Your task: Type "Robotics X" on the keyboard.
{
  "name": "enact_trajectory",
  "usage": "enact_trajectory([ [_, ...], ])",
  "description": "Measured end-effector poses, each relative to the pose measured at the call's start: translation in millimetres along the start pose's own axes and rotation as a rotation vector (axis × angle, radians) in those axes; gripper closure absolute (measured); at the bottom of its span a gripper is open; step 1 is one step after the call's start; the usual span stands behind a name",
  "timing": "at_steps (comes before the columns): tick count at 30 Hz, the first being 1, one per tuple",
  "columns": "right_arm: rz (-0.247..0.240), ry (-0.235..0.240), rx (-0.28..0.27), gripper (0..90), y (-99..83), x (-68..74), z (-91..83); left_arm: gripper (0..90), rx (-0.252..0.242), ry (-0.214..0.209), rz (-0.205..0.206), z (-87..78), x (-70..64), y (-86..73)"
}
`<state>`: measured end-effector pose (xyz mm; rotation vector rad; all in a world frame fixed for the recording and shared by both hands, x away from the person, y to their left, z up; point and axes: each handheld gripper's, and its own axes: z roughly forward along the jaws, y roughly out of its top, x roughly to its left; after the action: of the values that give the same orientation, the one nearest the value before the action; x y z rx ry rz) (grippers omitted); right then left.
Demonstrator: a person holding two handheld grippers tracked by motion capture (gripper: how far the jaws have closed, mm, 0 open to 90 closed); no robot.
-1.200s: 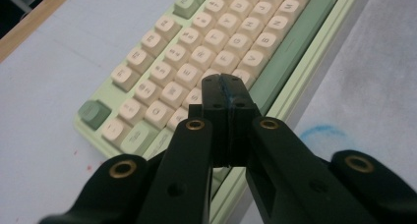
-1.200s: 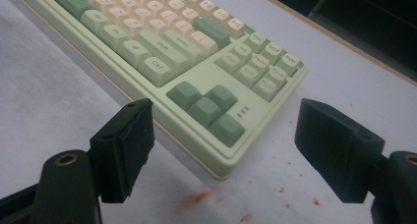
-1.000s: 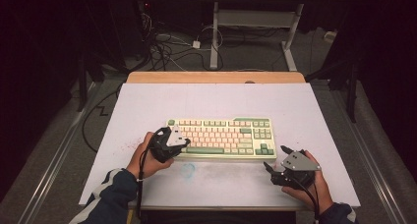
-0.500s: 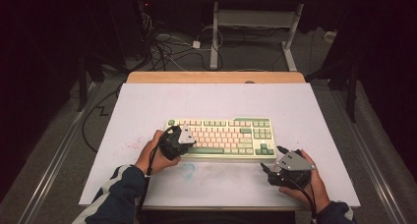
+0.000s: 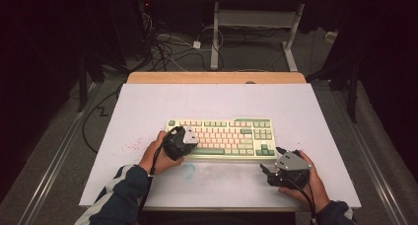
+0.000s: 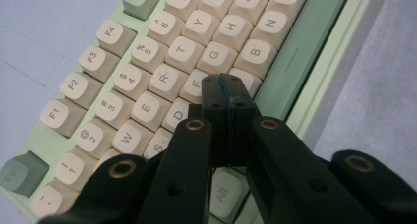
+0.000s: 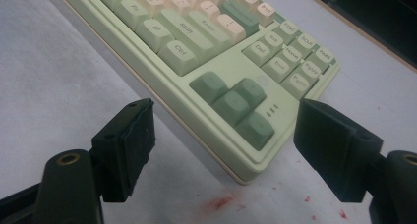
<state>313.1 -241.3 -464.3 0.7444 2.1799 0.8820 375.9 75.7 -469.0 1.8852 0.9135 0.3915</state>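
In the left gripper view the closed left gripper covers the keys beside D and the V key, and the keyboard runs past every edge. In the right gripper view, the keyboard's arrow-key legends are too blurred to read.

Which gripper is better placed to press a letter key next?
Left. The left gripper, jaws shut, sits over the keyboard's letter keys near F. The right gripper is open, off the keyboard's corner by the arrow keys.
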Motion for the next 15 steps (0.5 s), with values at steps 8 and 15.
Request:
enact_trajectory([
  [8, 0.005, -0.007, -0.004, 24.3, 0.1, -1.4, -1.2, 86.9, -0.051, 0.002, 0.003, -10.3, 0.7, 6.8],
  [15, -0.001, -0.003, -0.002, 24.3, -0.1, -0.9, -1.3, 86.9, -0.068, 0.023, 0.003, -15.3, 5.2, 9.3],
])
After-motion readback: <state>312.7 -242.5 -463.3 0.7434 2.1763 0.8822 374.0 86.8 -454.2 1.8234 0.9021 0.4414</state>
